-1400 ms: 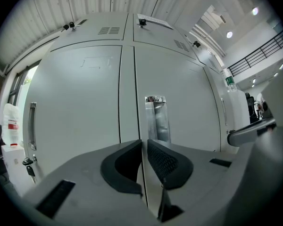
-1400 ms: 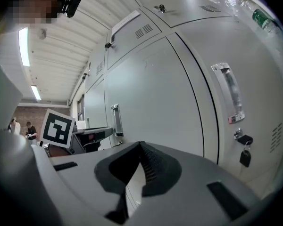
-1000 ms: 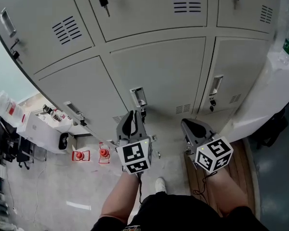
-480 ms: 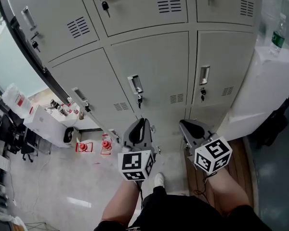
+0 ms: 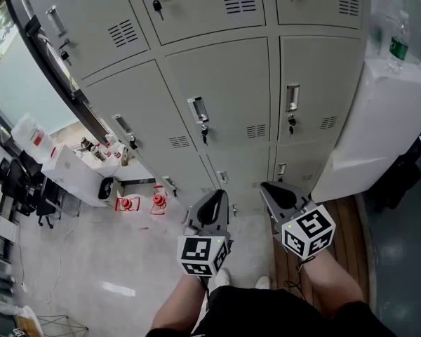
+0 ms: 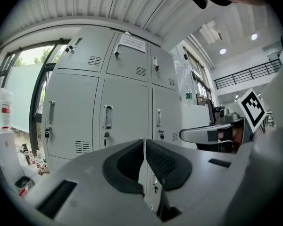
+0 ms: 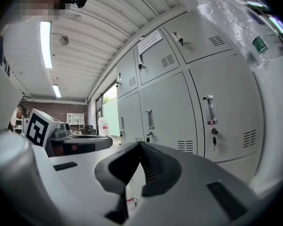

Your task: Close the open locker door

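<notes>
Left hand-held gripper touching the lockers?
Apart. Left gripper view: the left hand-held gripper, jaws shut and empty, faces the lockers with the whole bank visible well ahead of its tips.

Grey moulded shells on left gripper (image 5: 215,196) and right gripper (image 5: 272,190), lined with dark ribbed pads (image 6: 167,166). White marker cube (image 5: 201,255) on each, printed with black squares. Thin black cable (image 5: 292,281) behind the right one. Black clothing (image 5: 245,313), white shoes (image 5: 220,278).
</notes>
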Demonstrator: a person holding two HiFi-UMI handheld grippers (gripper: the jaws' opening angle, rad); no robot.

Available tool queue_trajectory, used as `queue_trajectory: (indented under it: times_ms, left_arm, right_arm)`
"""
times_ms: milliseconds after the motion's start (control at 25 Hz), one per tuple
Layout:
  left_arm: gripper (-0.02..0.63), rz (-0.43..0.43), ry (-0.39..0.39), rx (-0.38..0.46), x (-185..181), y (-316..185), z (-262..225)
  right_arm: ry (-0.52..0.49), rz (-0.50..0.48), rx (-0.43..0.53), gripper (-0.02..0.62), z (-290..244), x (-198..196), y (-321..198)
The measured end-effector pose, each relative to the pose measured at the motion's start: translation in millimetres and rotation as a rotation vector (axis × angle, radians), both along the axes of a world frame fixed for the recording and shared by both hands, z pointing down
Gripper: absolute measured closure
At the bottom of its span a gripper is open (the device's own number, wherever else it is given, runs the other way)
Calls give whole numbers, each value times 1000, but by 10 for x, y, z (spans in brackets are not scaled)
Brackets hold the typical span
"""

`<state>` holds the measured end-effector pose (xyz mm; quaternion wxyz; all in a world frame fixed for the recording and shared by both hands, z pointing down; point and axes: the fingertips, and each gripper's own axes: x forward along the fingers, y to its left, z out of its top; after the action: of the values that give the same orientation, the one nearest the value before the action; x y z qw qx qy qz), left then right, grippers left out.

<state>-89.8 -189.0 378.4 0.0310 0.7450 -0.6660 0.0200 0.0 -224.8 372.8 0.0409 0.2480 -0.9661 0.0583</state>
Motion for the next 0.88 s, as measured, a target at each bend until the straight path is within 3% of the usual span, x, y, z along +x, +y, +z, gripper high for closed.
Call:
queue_trajectory:
  times_ms: [240,880]
  left_arm:
    - [580,11,12,-8,-21,194,87]
    - [581,83,33,28,-486,697,-14]
  right_arm:
    - [-3,9,-9,543,45,-28,151]
    - [6,73,-3,543,4,-484,709]
